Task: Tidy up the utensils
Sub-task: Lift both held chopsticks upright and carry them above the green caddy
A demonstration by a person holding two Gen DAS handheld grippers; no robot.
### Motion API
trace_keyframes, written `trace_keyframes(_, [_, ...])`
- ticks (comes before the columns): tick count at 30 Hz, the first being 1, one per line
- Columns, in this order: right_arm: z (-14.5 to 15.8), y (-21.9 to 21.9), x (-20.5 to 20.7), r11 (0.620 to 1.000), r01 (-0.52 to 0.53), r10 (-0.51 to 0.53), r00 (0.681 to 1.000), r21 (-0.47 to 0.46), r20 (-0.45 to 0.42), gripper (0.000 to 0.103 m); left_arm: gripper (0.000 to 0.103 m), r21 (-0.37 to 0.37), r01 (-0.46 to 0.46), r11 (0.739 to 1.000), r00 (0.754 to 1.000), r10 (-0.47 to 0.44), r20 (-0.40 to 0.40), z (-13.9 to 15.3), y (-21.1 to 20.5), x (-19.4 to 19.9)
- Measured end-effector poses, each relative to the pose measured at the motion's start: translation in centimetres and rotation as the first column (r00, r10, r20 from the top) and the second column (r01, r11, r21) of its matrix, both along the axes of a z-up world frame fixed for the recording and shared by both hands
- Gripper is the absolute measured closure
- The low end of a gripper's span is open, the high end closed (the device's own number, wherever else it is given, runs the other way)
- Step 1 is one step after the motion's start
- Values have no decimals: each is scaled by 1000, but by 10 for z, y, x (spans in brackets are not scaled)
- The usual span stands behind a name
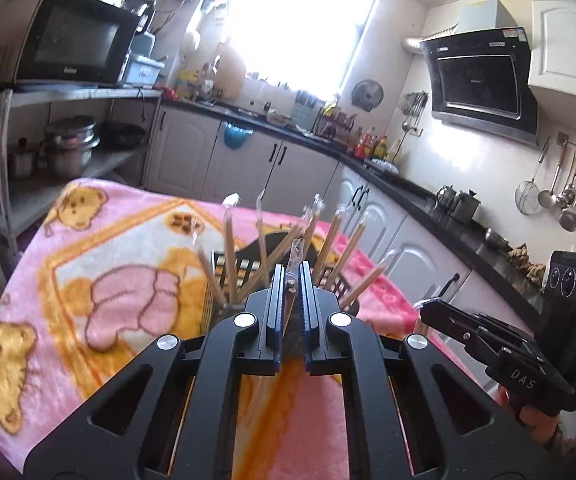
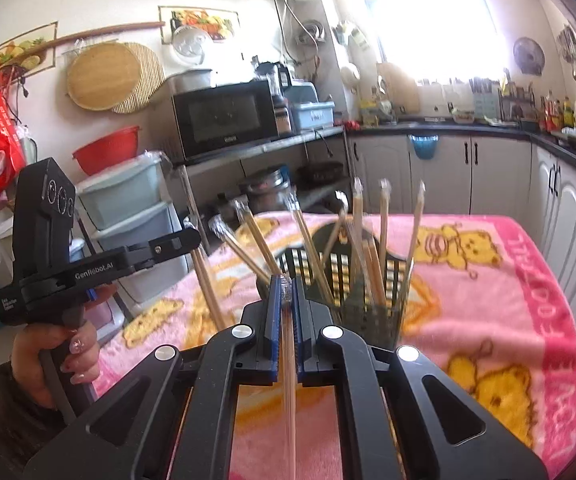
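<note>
1. Centrally, the left gripper [image 1: 292,276] has its blue-padded fingers [image 1: 276,300] drawn close on a wrapped chopstick pair [image 1: 296,256] whose plastic-covered tip rises just above the finger ends.
2. Likewise, the right gripper [image 2: 286,286] is clamped narrowly on a second wrapped pair [image 2: 288,360]; its shaft runs back between the fingers toward the camera, blurred along its length.
3. Just beyond both grippers stands a dark slotted utensil holder [image 2: 368,280], upright on the table; several wrapped chopsticks [image 1: 229,240] stand in it, fanned outward at different tilts.
4. One more pair [image 2: 207,280] leans to the left of the holder; whether it sits inside it cannot be told from this view.
5. A pink blanket [image 1: 107,260] printed with yellow bears covers the table under the holder.
6. Behind lie grey kitchen cabinets [image 1: 247,160], a black microwave [image 2: 223,118] on a metal shelf, and a bright window [image 1: 300,20]
</note>
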State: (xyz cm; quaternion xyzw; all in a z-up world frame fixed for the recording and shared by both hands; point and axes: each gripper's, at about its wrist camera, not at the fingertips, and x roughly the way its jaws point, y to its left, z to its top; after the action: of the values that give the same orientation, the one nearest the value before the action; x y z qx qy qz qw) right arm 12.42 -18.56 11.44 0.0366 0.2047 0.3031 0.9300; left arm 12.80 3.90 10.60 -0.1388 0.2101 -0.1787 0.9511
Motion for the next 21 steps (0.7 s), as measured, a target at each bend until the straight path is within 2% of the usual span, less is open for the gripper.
trace_keyframes(10, [55, -9, 4, 998, 15, -25, 987, 65, 157, 97, 99, -12, 28, 1000, 995, -27, 96, 41, -13, 1])
trace_keyframes(21, [116, -15, 25, 993, 41, -75, 946, 112, 316, 97, 99, 23, 36, 999, 982, -40, 185, 83, -31, 19])
